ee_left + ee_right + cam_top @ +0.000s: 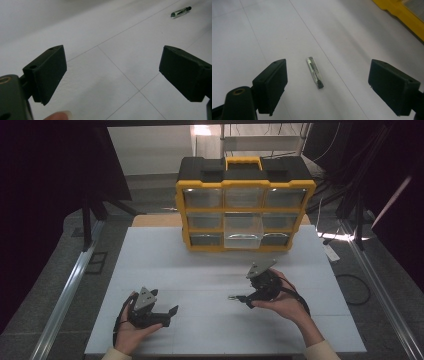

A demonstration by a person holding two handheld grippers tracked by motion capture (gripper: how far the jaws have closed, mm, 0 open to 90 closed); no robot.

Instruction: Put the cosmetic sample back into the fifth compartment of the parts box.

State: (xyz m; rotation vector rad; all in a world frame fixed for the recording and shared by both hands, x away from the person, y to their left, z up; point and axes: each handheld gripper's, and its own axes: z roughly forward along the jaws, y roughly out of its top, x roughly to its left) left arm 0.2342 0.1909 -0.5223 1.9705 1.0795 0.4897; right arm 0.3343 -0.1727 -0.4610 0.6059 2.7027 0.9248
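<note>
Small glass tube (314, 72) lying on worktop (200, 270), short of organizer's pulled-out drawer (243, 231). Right gripper (327, 87) wide, straddling tube, ungrasped. Left gripper (112, 75) wide, empty. Pickup, stowing left.

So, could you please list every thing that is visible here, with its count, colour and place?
Small clear glass tube with a dark cap: one, clear with dark end, lying flat on the table between the open jaws of the right gripper, touching neither.
Yellow and black plastic organiser box with clear drawers: one, standing at the far edge of the table; its lower middle clear drawer is pulled out.
White table: one, white with thin lines.
Left gripper: one, black, open, held above bare table at near left.
Right gripper: one, black, open, over the tube.
Hands: two, one on each gripper.
</note>
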